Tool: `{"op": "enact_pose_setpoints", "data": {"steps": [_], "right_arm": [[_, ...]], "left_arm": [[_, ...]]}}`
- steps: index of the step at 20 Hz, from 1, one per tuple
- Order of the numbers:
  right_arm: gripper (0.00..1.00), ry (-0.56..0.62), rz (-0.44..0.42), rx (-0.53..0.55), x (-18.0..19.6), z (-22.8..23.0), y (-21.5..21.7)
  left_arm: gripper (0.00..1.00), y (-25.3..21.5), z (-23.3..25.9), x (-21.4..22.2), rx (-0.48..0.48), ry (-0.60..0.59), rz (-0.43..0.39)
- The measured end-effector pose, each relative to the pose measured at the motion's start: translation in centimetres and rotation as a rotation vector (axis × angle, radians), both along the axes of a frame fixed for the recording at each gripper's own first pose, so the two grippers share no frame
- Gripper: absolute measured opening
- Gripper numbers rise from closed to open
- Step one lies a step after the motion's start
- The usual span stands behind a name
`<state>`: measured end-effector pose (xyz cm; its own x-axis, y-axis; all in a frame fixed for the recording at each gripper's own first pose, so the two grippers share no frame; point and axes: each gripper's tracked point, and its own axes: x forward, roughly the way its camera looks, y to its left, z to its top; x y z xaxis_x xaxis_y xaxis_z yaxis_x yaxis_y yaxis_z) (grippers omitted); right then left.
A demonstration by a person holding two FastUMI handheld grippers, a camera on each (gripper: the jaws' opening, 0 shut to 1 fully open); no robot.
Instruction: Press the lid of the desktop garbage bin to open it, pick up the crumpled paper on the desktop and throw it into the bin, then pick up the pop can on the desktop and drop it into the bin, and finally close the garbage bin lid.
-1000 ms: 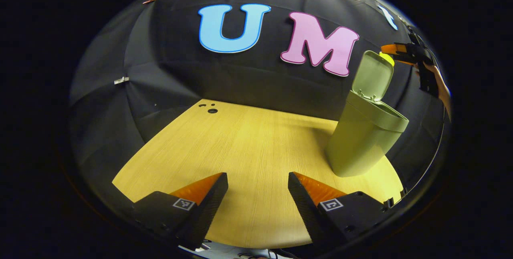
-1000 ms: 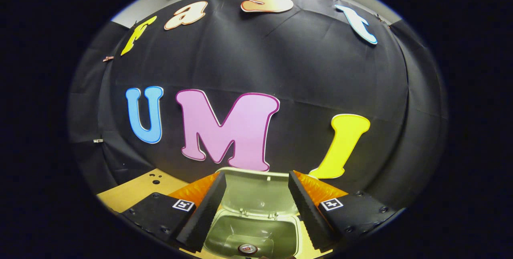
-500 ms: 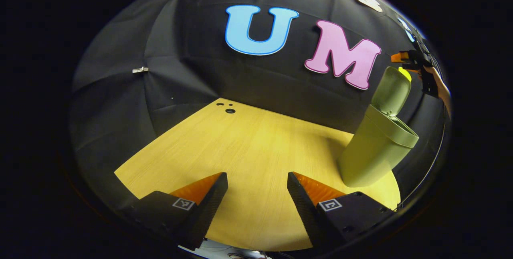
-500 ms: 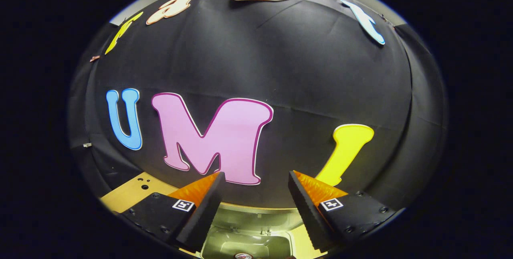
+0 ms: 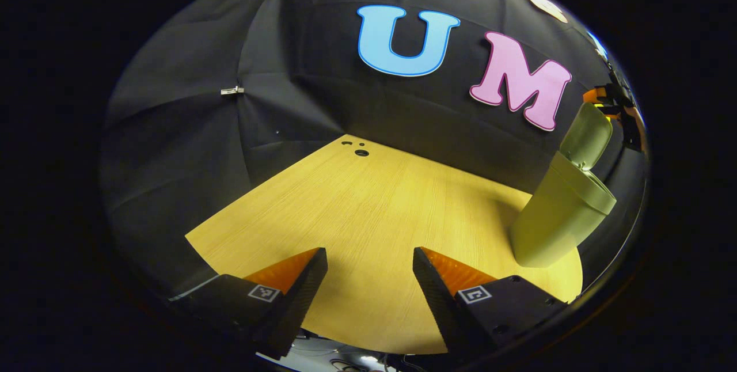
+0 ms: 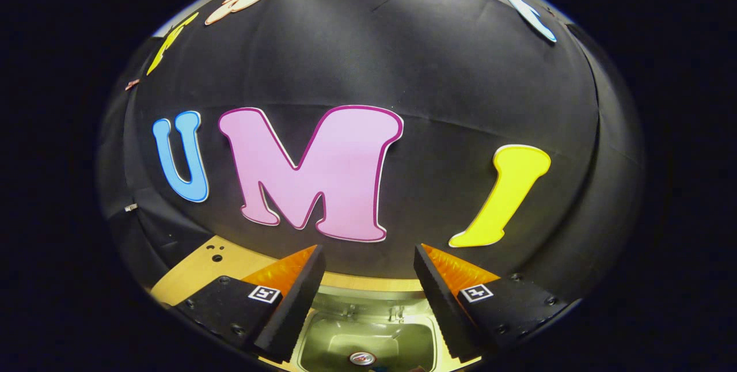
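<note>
Pale wooden desktop (image 5: 368,211): olive plastic bin (image 5: 553,222), lid (image 5: 586,135) up; my right gripper (image 6: 368,297) gapes empty above. Next: close lid.

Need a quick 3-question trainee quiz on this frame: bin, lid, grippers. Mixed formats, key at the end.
1. True or false: the lid of the garbage bin is shut.
2. What lies at the bottom of the bin in the right gripper view? A) a pop can B) a spoon C) a sponge
3. Fill in: the left gripper hangs over the bare wooden ____, jaws apart, holding nothing.

Key: 1 false, the lid stands up open. 2 A; the right gripper is open above it. 3 table.
</note>
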<state>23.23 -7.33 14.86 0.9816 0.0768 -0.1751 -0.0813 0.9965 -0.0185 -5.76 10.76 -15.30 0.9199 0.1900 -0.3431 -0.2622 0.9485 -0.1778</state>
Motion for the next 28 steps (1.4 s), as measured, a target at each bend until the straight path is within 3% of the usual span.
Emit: {"op": "enact_pose_setpoints", "data": {"steps": [4,7,13,18,24,28], "right_arm": [[0.97,0.051,0.006,0.044,-4.1,-2.7,-0.1],[0.98,0.063,0.004,0.016,-7.3,-5.2,-0.6],[0.98,0.144,0.003,0.028,-12.3,-12.9,-0.6],[0.99,0.207,-0.001,0.062,-13.7,-17.7,-0.6],[0.99,0.129,-0.001,0.045,-13.4,-17.9,0.0],[0.99,0.153,-0.002,0.057,-13.4,-18.6,0.2]], "left_arm": [[0.96,-1.1,0.4,0.3,0.027,-0.004,-0.057],[0.96,-2.2,0.5,0.8,0.044,-0.006,-0.106],[0.96,-5.1,0.6,1.4,0.075,0.001,-0.196],[0.96,-6.9,1.1,1.5,0.089,0.005,-0.236],[0.96,-7.7,0.7,1.6,0.123,0.043,-0.246],[0.96,-8.6,1.2,2.5,0.151,0.038,-0.255]]}}
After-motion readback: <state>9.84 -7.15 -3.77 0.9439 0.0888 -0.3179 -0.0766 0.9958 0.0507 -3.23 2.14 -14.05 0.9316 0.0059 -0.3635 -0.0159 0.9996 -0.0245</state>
